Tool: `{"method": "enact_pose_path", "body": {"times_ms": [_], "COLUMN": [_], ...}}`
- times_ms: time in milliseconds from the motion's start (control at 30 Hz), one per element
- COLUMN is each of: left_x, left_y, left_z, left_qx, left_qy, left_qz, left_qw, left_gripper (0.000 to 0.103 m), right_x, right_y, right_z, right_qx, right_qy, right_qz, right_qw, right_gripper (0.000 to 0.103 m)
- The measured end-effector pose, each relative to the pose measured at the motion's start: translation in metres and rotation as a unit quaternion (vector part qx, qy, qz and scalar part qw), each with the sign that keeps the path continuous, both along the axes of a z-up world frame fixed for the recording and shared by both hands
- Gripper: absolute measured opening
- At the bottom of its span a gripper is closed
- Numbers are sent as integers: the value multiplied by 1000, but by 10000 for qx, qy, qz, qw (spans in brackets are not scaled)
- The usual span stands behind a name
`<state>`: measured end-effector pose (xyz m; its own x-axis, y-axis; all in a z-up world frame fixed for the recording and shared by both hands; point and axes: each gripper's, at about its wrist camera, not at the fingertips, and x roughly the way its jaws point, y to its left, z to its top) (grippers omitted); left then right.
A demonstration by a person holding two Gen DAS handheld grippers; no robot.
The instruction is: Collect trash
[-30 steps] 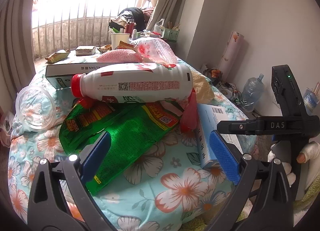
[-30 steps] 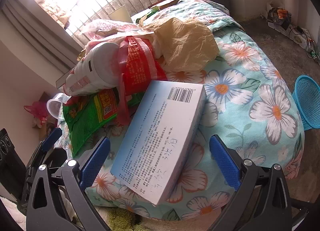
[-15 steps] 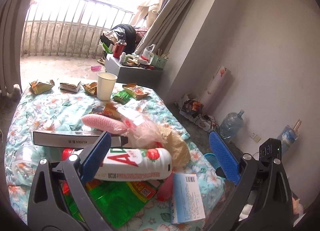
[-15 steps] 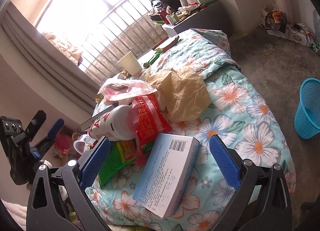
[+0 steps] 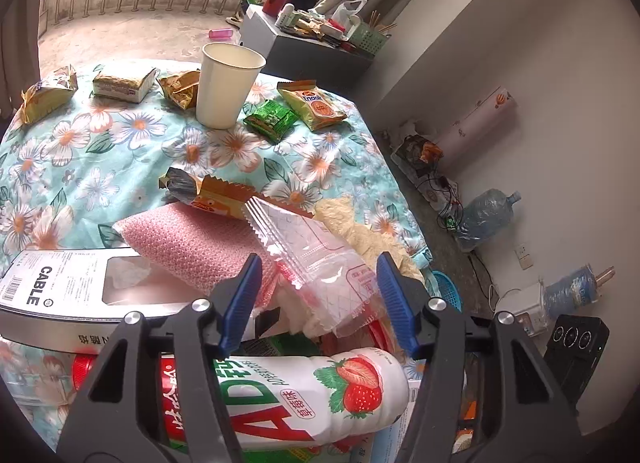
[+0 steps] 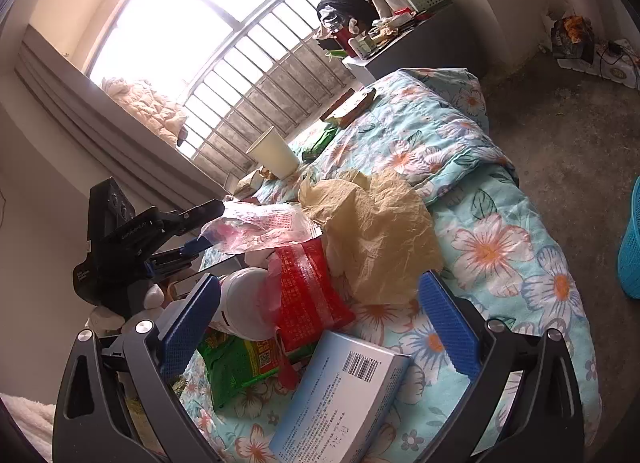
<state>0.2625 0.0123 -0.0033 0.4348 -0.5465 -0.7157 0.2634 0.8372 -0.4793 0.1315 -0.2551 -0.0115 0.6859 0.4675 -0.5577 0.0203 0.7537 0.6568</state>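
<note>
A trash pile lies on the floral table (image 5: 80, 167). My left gripper (image 5: 318, 303) is open, its blue pads either side of a clear plastic wrapper (image 5: 316, 259) lying over a pink mesh bag (image 5: 200, 243). A white strawberry drink bottle (image 5: 296, 395) lies under the gripper. My right gripper (image 6: 316, 327) is open above a red packet (image 6: 308, 295), a green packet (image 6: 236, 363) and a blue box (image 6: 340, 395). Crumpled tan paper (image 6: 380, 231) lies beyond. The left gripper (image 6: 192, 239) shows at the clear wrapper (image 6: 260, 227).
A paper cup (image 5: 226, 85), several snack packets (image 5: 312, 109) and a wrapped bar (image 5: 216, 193) lie at the table's far side. A grey cable box (image 5: 68, 295) lies left. A blue basket (image 6: 632, 251) stands on the floor right of the table.
My left gripper has risen and moved forward over the pile, its pads now around the clear wrapper. My right gripper has pulled back and up; the blue box sits lower in view.
</note>
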Motion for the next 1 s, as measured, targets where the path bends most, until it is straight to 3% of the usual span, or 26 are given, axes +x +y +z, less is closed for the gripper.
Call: {"method": "enact_pose_path", "body": {"times_ms": [33, 100, 300, 467, 533, 600, 667, 733, 800, 1000], "left_x": [0, 0, -7, -21, -26, -28, -32, -34, -38, -52], "left_y": [0, 2, 6, 5, 5, 5, 4, 4, 5, 11], "left_z": [-1, 0, 9, 27, 32, 35, 39, 42, 45, 63], "left_qx": [46, 97, 301, 480, 519, 510, 505, 486, 473, 337], "left_qy": [-23, -91, -517, -1101, -1264, -1374, -1472, -1574, -1682, -1909], "left_qz": [19, 54, 133, 208, 205, 197, 197, 192, 191, 200], "left_qw": [10000, 9999, 9981, 9925, 9904, 9890, 9876, 9862, 9844, 9808], "left_gripper": [45, 28, 18, 16, 16, 16, 16, 16, 16, 16], "right_x": [2, 6, 23, 67, 85, 100, 109, 109, 104, 85], "right_y": [0, -1, -13, -21, -16, -10, -7, -8, -10, -22], "right_z": [-1, -3, -1, -27, -38, -51, -62, -66, -64, -16], "right_qx": [12, 11, -126, -15, -174, -329, -409, -345, -248, -191], "right_qy": [10, 21, 30, 658, 866, 1117, 1369, 1448, 1409, 828], "right_qz": [12, 22, -51, 80, 210, 272, 265, 152, 65, -274], "right_qw": [10000, 10000, 9999, 9978, 9959, 9928, 9894, 9887, 9897, 9960], "right_gripper": [97, 97, 95, 79, 77, 69, 48, 36, 11, 5]}}
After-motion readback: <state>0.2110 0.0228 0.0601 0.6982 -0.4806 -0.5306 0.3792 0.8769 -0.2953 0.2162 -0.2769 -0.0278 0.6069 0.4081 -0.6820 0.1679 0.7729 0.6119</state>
